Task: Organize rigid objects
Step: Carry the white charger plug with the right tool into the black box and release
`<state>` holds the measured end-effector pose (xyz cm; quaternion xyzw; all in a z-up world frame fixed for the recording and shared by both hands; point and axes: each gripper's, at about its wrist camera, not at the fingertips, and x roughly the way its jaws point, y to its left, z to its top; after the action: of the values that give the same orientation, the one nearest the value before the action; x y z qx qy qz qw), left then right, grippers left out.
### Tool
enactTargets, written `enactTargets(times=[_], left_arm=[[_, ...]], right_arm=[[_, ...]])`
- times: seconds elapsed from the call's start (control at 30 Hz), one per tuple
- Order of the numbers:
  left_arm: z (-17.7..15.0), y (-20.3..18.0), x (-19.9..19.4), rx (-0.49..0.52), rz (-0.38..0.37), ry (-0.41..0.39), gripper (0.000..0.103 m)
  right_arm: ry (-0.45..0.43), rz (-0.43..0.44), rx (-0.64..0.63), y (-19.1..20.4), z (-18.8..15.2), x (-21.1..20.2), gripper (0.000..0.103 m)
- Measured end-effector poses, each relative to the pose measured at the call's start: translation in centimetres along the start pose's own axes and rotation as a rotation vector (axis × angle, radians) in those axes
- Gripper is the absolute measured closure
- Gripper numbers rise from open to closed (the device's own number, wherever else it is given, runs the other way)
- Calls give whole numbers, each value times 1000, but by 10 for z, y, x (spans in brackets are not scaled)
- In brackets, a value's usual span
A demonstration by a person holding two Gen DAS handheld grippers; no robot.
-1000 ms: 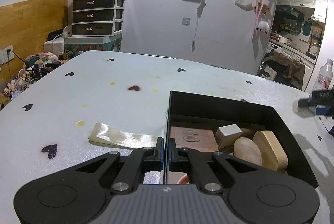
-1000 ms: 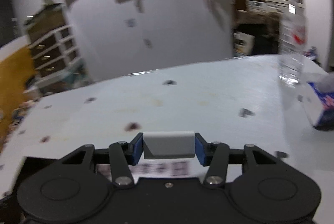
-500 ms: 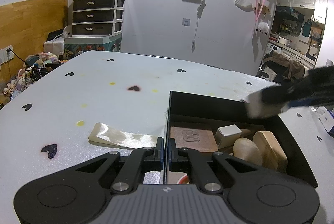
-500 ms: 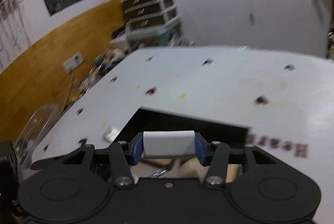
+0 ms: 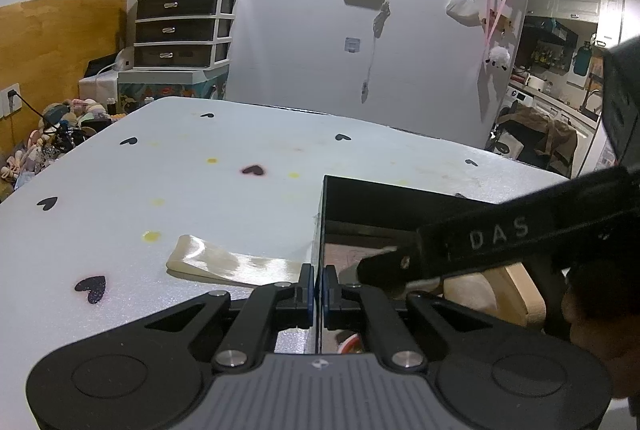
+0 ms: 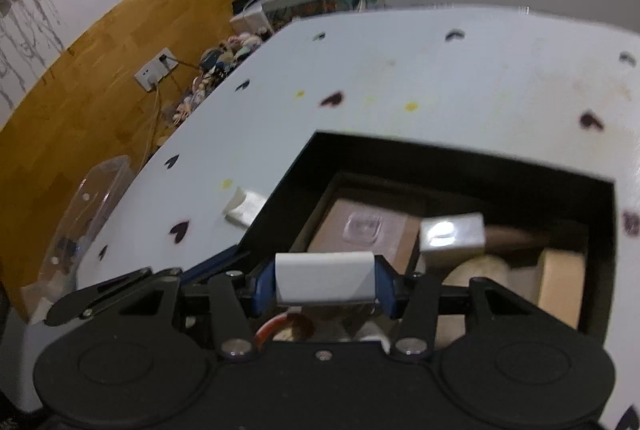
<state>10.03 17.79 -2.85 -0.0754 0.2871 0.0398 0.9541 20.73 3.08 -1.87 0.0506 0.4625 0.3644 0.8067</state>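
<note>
My left gripper (image 5: 319, 290) is shut on the left wall of the black box (image 5: 400, 197), which stands on the white table (image 5: 160, 189). My right gripper (image 6: 325, 284) hangs over the box's near part with a white block (image 6: 325, 278) between its blue pads. Its jaws are opening, and the pads still look in contact with the block. Inside the box (image 6: 440, 153) lie a brown square tile (image 6: 372, 234), a shiny white block (image 6: 452, 236), a pale rounded stone (image 6: 480, 270) and a wooden piece (image 6: 560, 282). In the left wrist view the right gripper's black body (image 5: 500, 238) hides most of these.
A cream strip (image 5: 232, 264) lies flat on the table just left of the box. A clear plastic container (image 6: 92, 205) stands beyond the table's left edge. Black hearts and yellow spots mark the tabletop. A hand (image 5: 600, 310) holds the right gripper at the right.
My right gripper has swung left and tilted down with the white block, from over the bare table to over the box. It now crosses the left wrist view. The left gripper has not moved.
</note>
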Motion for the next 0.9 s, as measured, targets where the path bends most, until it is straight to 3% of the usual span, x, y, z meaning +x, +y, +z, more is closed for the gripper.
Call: enactTargets(times=[0.03, 0.1, 0.37, 0.5, 0.73, 0.9], left_arm=[[0, 0, 0, 0, -1, 0, 99], [0, -1, 0, 3, 0, 1, 99], [0, -1, 0, 0, -4, -1, 99], [0, -2, 0, 2, -2, 0, 99], [0, -2, 0, 1, -3, 1, 100], [0, -1, 1, 3, 1, 2, 100]], right_arm=[[0, 4, 2, 0, -1, -1, 38], [-24, 2, -16, 1, -2, -9, 38], [-18, 2, -74, 0, -4, -23, 68], [7, -15, -94, 3, -5, -13, 76], [43, -19, -83, 1, -10, -3, 75], [-43, -26, -85, -1, -13, -33, 67]])
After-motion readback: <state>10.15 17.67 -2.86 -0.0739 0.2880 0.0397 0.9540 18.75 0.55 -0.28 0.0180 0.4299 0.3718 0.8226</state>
